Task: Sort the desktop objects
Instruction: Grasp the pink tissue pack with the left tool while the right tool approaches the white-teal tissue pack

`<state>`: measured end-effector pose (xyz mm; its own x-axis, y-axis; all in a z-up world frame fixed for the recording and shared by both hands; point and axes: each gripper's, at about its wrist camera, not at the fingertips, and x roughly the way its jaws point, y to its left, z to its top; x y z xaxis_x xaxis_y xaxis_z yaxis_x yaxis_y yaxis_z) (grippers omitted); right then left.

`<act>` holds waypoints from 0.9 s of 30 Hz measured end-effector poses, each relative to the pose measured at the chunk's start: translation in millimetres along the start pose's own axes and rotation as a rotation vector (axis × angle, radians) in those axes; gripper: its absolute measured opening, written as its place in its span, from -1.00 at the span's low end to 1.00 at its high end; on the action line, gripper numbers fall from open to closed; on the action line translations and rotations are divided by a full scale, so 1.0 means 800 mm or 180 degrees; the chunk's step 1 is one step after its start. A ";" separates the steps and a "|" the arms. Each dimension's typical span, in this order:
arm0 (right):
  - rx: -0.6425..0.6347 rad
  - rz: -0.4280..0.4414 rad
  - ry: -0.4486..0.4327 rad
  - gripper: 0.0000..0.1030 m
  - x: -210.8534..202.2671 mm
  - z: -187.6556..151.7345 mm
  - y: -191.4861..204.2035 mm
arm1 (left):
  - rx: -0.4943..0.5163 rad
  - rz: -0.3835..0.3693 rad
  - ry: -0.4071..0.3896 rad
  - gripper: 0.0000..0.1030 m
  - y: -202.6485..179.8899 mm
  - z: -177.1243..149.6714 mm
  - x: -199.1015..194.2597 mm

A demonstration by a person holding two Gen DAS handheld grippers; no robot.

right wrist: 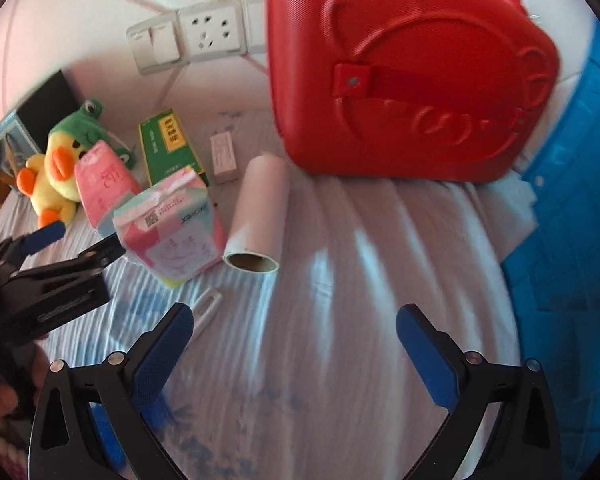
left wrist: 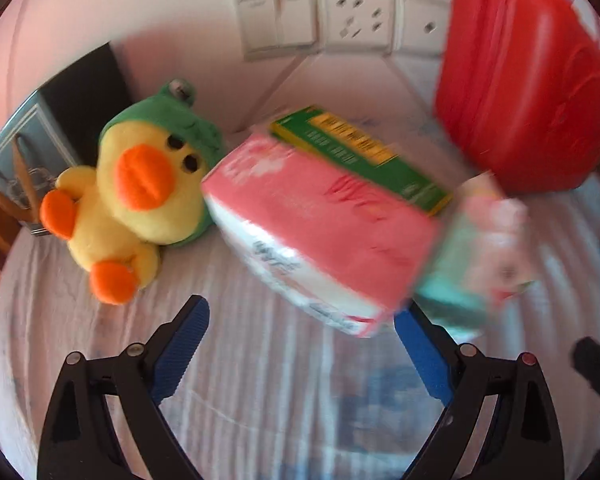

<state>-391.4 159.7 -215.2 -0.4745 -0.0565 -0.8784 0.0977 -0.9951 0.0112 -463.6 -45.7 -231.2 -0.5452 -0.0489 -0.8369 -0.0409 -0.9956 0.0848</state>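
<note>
Tissue pack (left wrist: 320, 224) between plush duck (left wrist: 128, 196) and red bag (left wrist: 528, 80)

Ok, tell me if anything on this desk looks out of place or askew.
Nothing spilled or visibly damaged. The pink roll lies on its side, its open core facing the camera. The pink tissue pack sits askew, seemingly overlapping the green box. The rest is loose clutter.

In the left wrist view the pink tissue pack (left wrist: 320, 232) is smeared by motion, its print unreadable, and the pastel packet (left wrist: 488, 248) beside it is too blurred to identify. The green box (left wrist: 364, 156) lies half hidden behind the tissue pack. The red case (left wrist: 528, 80) is cut by the frame's rim, as is the blue crate (right wrist: 572, 184) in the right wrist view
</note>
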 end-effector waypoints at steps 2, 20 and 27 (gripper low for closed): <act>-0.0054 0.0065 0.0029 1.00 0.009 0.002 0.012 | -0.0147 0.0011 0.0008 0.86 0.021 -0.010 0.001; -0.0157 0.0286 0.0047 1.00 0.043 0.028 0.057 | -0.0220 0.0049 0.0020 0.86 0.051 -0.008 -0.034; -0.0245 0.0415 0.0010 1.00 0.059 0.049 0.062 | 0.0065 0.0133 0.0188 0.87 0.022 0.008 0.024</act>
<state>-443.1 104.6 -237.1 -0.4506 -0.1844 -0.8734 0.2253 -0.9703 0.0887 -479.8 -63.5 -242.6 -0.4964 -0.0956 -0.8628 -0.0365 -0.9907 0.1308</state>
